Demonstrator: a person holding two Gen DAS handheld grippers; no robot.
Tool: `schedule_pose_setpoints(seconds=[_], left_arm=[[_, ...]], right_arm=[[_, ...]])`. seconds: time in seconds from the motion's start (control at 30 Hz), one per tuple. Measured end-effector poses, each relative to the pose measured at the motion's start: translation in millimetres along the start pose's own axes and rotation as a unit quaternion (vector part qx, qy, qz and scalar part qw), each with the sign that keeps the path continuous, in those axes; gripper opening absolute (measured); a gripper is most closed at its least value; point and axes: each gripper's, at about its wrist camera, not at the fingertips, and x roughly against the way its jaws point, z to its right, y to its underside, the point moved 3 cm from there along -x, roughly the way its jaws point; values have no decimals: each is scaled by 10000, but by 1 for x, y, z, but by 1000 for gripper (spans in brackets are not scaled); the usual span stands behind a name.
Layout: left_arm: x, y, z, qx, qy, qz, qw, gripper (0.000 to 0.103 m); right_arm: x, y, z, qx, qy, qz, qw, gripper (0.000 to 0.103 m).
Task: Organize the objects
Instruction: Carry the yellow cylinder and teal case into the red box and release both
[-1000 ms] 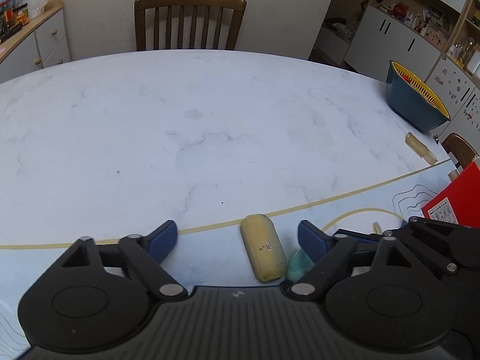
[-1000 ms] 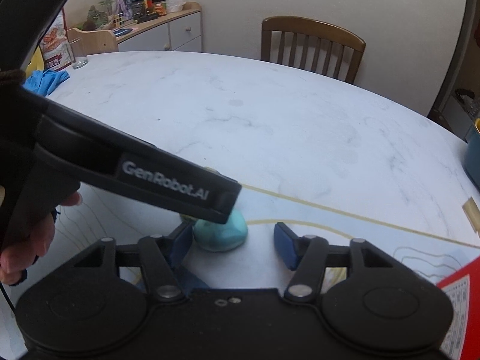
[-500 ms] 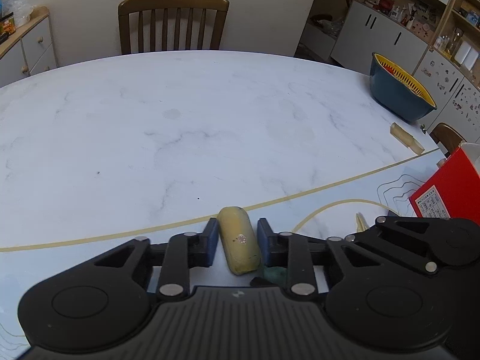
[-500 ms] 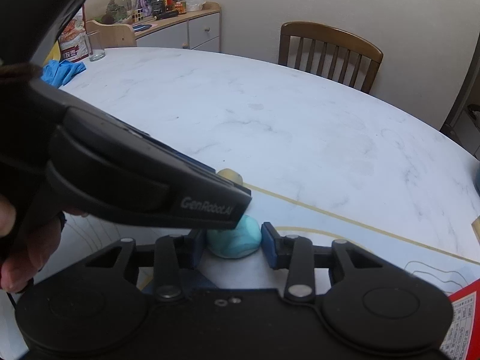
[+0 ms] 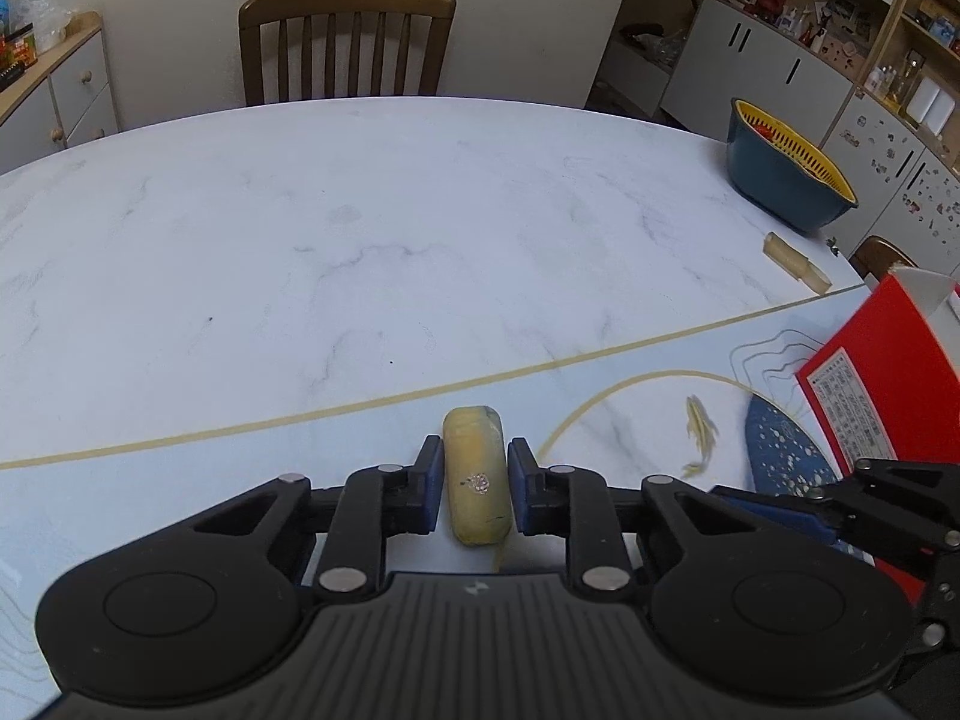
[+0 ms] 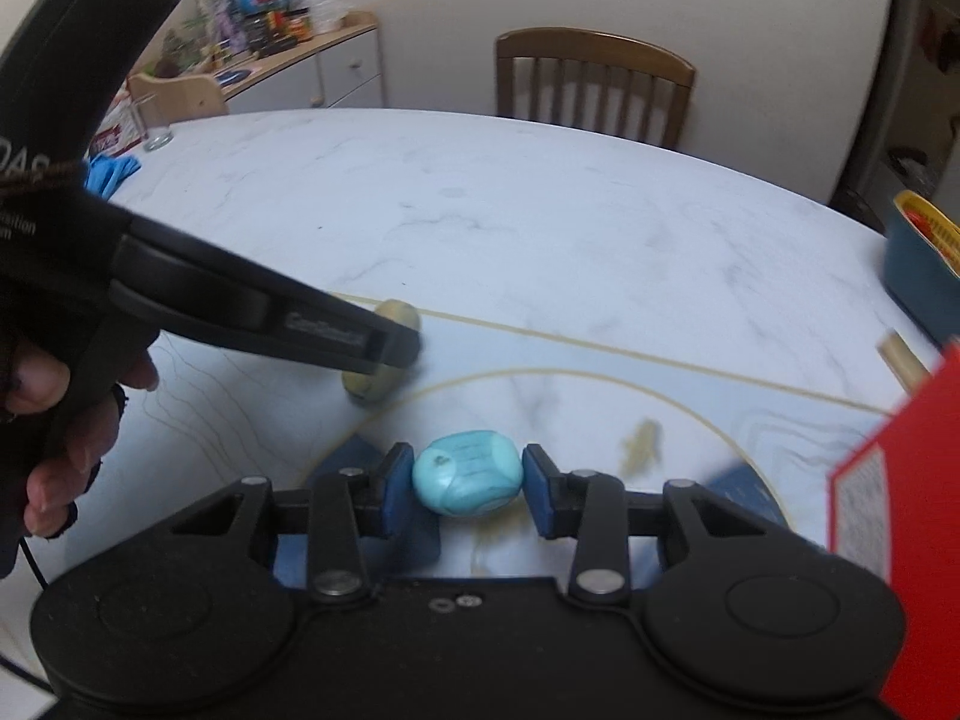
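Yellow soap bar (image 5: 478, 476) sits clamped lengthwise between the left gripper (image 5: 468, 483) jaws, low over the marble bench (image 5: 420, 228) — a grip suited to carrying it off. The right gripper (image 6: 462, 483) jaws pinch a turquoise soap (image 6: 467, 473) the same way, seemingly lifted. Beyond stand a blue-and-yellow colander basket (image 5: 783, 177), likely the destination, and a red box (image 5: 882, 384) whose label is unreadable; the left tool's side lettering is blurred.

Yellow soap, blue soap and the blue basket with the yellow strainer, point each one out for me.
yellow soap (image 5: 478, 474), left wrist view, middle of its top face, between the closed pads.
blue soap (image 6: 467, 473), right wrist view, centre of its front face.
blue basket (image 5: 780, 192), left wrist view, outer blue wall.
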Motion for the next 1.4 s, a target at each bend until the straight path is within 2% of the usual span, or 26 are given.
schedule_pose_setpoints(seconds=[0.3, 0.57, 1.0, 1.4], left_arm=[[39, 18, 12, -98, -34, 85, 9999, 22], [80, 31, 40, -218, -121, 193, 9995, 22], [126, 25, 135, -395, 239, 466, 9978, 22], [123, 19, 233, -810, 522, 545, 9939, 22]], right_arm=[[52, 12, 7, -242, 77, 158, 9996, 37], [100, 28, 14, -231, 137, 338, 9991, 37], [174, 57, 84, -612, 291, 678, 9954, 37], [213, 92, 158, -971, 528, 872, 9900, 37]])
